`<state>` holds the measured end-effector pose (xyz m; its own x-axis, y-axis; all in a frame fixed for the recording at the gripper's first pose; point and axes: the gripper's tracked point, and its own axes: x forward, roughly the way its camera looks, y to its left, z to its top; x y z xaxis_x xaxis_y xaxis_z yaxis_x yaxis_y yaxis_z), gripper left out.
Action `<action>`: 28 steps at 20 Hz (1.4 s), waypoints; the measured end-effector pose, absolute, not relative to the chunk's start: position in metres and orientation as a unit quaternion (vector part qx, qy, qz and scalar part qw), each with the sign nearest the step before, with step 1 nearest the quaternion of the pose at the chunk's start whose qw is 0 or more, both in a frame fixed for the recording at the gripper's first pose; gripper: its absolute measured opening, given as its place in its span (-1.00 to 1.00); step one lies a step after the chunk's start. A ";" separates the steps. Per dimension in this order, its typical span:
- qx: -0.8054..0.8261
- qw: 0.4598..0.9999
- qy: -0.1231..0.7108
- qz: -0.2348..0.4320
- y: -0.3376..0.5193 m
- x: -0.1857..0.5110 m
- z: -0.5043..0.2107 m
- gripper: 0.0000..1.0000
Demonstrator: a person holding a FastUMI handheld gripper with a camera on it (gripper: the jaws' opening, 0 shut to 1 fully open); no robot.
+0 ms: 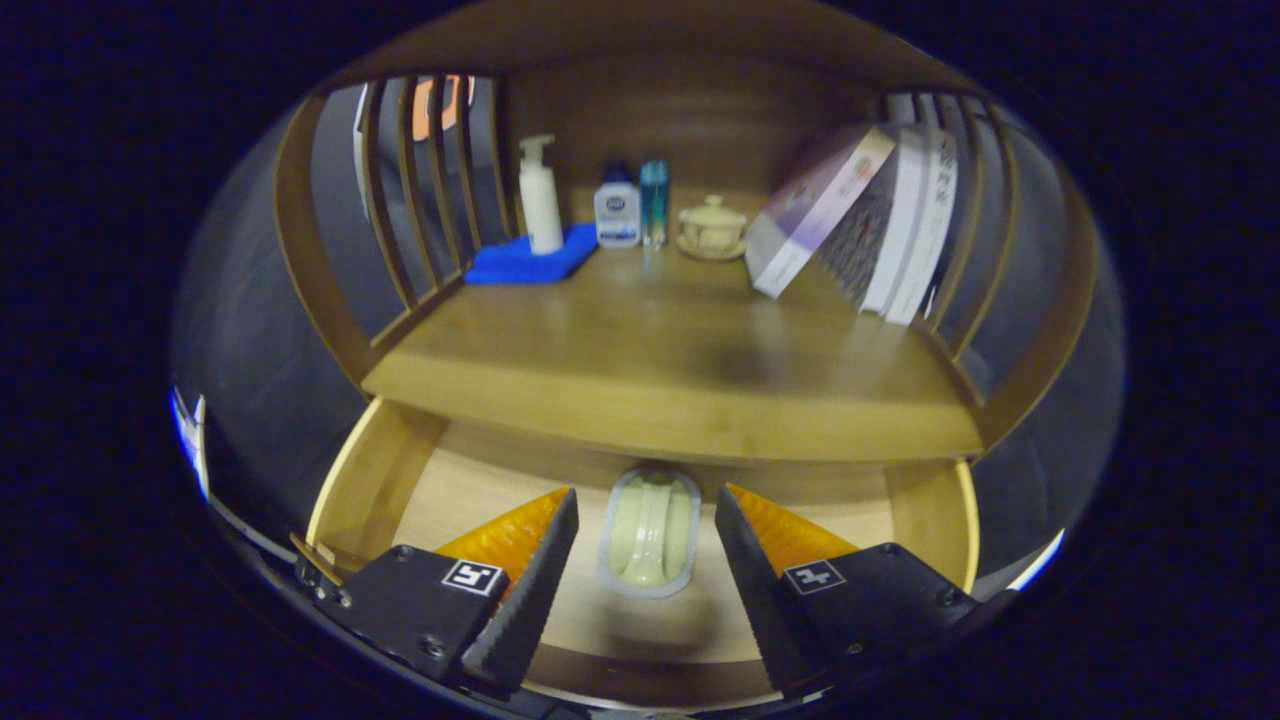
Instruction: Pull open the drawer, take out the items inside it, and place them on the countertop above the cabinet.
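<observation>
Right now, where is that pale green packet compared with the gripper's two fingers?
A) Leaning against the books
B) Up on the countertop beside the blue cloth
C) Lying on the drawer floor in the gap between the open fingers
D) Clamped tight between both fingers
C: the pale green packet lies flat on the floor of the open drawer, and the gripper has its fingers spread apart on either side, neither touching it.

drawer (375, 480) open, tongs (645, 560) apart, clear around pale-green item (650, 530)
</observation>
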<state>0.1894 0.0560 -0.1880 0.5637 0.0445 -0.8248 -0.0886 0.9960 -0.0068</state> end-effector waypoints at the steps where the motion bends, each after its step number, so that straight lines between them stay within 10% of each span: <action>1: -0.023 0.872 0.487 0.036 0.056 0.191 -0.197 0.73; 12: 0.001 0.806 0.591 0.028 0.064 0.197 -0.251 0.29; 17: 0.020 0.801 0.598 0.023 0.056 0.193 -0.256 -0.55; 28: 0.009 0.830 0.553 0.078 0.050 0.164 -0.165 -0.58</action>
<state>0.1638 0.0504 -0.1649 0.3766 0.1399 -0.9157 -0.1198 0.9876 0.1016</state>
